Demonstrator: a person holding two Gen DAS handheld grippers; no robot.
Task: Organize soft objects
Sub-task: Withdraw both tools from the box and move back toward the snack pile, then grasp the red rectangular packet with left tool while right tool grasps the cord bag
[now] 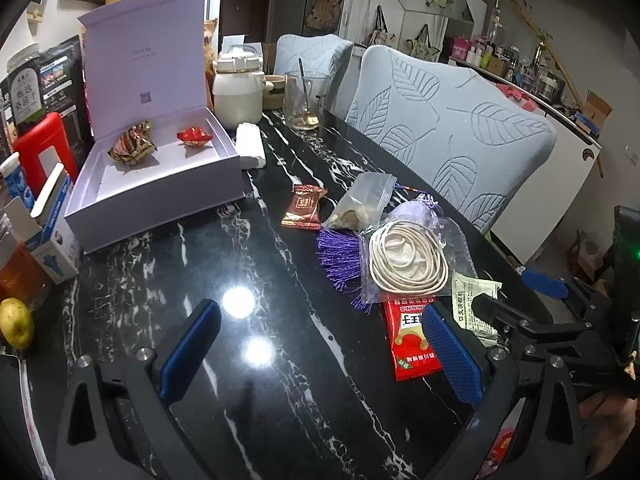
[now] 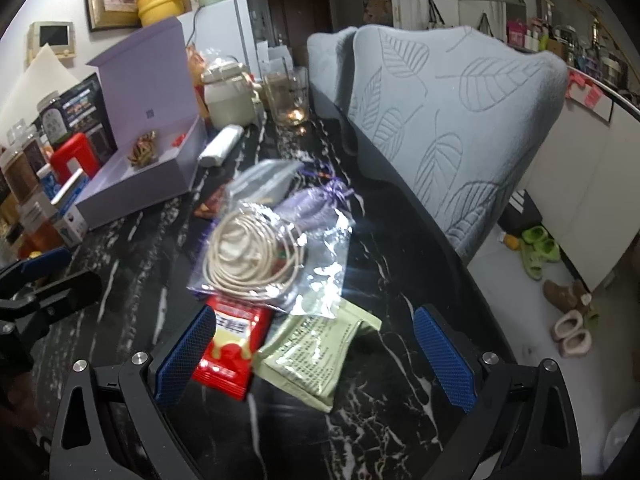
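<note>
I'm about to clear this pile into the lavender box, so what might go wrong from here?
1. The clear bag of coiled cord overlaps the red packet and green packet; grabbing one may drag the others.
2. The pile sits near the table edge, so a nudge might push something off.
3. The glass with a spoon stands near the box; a wide swing might tip it.

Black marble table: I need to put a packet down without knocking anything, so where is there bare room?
The widest bare patch of the table lies between the lavender box and the left gripper. Crowded: the pile of coiled cord bag, purple tassel, red packet and green sachet, and the left edge.
</note>
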